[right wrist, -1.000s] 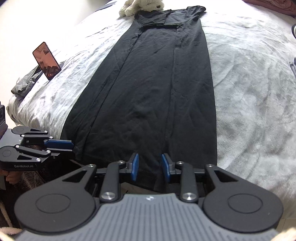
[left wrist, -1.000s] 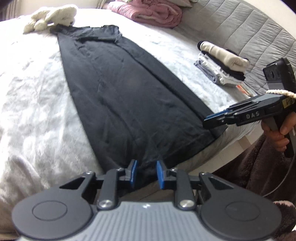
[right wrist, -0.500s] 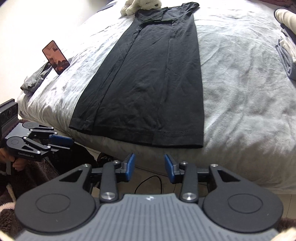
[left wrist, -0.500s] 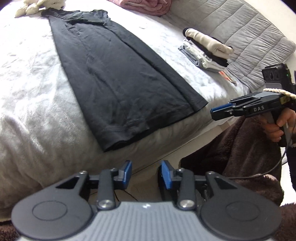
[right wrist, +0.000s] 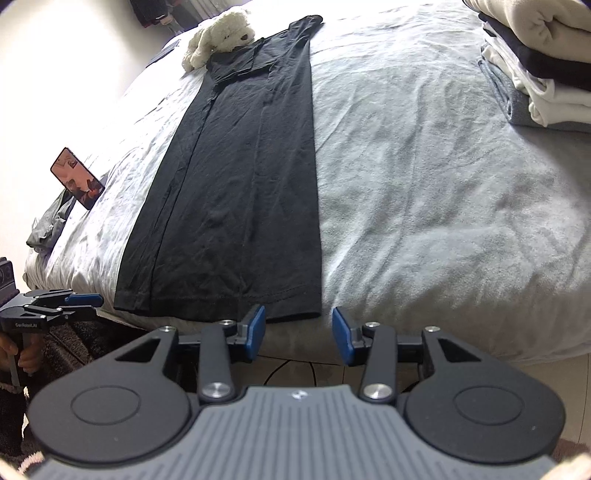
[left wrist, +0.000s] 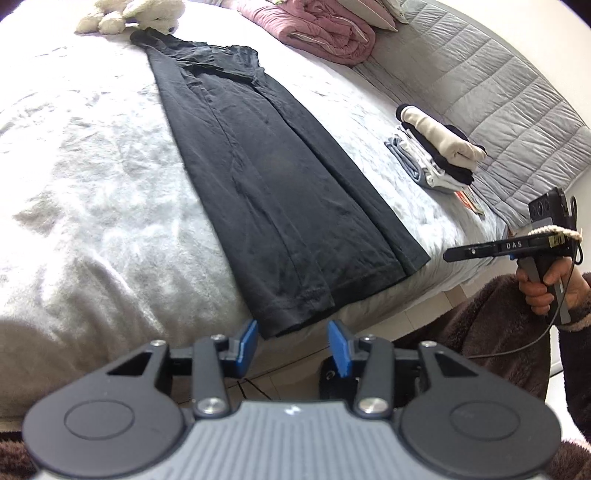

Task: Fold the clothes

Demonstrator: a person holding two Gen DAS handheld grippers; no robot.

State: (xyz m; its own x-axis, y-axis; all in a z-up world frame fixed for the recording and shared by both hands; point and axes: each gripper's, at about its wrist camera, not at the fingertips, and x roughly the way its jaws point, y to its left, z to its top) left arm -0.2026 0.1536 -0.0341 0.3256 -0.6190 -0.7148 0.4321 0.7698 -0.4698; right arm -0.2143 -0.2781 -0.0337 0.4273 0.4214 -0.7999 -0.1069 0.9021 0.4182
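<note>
A long black garment (left wrist: 277, 192) lies folded lengthwise into a narrow strip on the grey fleece bed cover (left wrist: 92, 192), with its hem at the near bed edge. My left gripper (left wrist: 291, 339) hovers just in front of the hem's left corner, its jaws opening with nothing between them. In the right wrist view the garment (right wrist: 243, 192) runs away from my right gripper (right wrist: 298, 328), which sits just off the hem's right corner, its jaws also opening and empty. Each gripper shows in the other's view: the right gripper (left wrist: 448, 254) and the left gripper (right wrist: 92, 306).
A stack of folded clothes (left wrist: 439, 151) sits right of the garment. A white plush toy (right wrist: 221, 40) lies at the garment's far end. A pink duvet (left wrist: 317, 29) and grey quilt (left wrist: 498, 92) lie beyond. A phone (right wrist: 77, 182) stands at the left bed edge. A cable (right wrist: 280, 369) runs across the floor.
Both grippers' jaws were nearly together at the hem a second ago; they have widened and both grippers have drawn back off the cloth. The garment lies still.
</note>
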